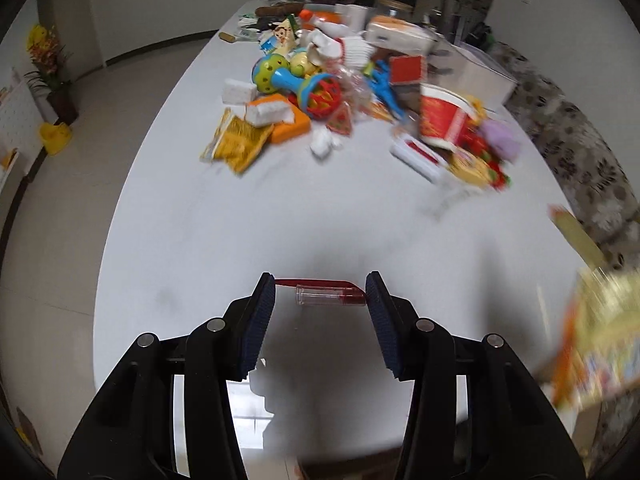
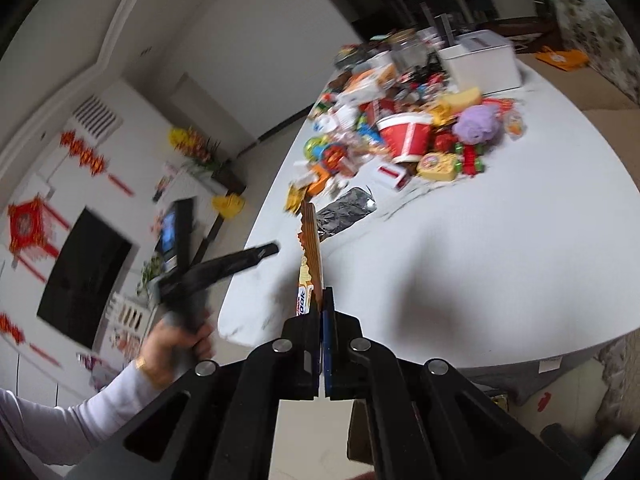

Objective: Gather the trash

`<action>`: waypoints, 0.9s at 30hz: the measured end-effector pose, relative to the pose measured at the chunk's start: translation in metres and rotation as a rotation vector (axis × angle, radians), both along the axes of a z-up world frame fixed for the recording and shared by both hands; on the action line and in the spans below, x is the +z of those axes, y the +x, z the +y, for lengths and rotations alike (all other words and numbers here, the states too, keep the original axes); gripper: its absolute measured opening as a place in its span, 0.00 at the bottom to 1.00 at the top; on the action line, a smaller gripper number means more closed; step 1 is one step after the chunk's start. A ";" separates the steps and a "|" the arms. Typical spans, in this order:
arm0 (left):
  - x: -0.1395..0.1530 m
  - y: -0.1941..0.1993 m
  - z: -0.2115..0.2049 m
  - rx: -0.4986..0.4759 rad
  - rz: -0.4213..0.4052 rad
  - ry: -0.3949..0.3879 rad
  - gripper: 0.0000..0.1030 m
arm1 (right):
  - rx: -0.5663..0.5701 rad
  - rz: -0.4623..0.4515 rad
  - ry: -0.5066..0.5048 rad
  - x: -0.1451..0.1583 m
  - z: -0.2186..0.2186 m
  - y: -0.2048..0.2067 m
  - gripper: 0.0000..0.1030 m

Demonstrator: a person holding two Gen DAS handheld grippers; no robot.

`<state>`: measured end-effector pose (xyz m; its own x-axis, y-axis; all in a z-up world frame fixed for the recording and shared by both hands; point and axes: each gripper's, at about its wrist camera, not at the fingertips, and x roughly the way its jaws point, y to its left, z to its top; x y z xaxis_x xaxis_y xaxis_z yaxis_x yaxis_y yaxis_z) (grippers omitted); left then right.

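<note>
Left hand-held gripper (image 1: 320, 294) spread around pen cap (image 1: 330, 295) on counter (image 1: 320, 208); right hand-held gripper (image 2: 322, 300) clamped on wrapper (image 2: 311, 256). Best centred before closing; cap likely to roll.

Blurred, cut off or hidden

In the left wrist view a snack packet (image 1: 596, 332) at the right edge is smeared by motion and cut off, its print unreadable; the far pile (image 1: 360, 76) on the tabletop (image 1: 280, 216) is soft, and items overlap so that many shapes are hidden. In the right wrist view the wrapper (image 2: 310, 264) shows edge-on, its lower end hidden between the jaws; the other gripper (image 2: 224, 268) is motion-blurred.
</note>
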<state>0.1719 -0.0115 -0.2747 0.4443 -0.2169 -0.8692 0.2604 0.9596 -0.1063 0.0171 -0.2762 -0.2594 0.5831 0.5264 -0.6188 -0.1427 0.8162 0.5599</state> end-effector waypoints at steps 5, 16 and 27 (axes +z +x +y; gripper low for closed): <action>0.010 -0.094 0.020 -0.084 0.073 -0.052 0.45 | 0.182 0.048 -0.095 -0.004 0.033 -0.015 0.00; -0.144 -0.168 0.001 -0.078 0.447 -0.140 0.45 | 0.341 0.326 -0.260 -0.119 0.074 -0.071 0.00; -0.388 -0.163 -0.019 0.124 0.786 0.009 0.75 | 0.157 0.628 -0.512 -0.364 0.044 -0.069 0.60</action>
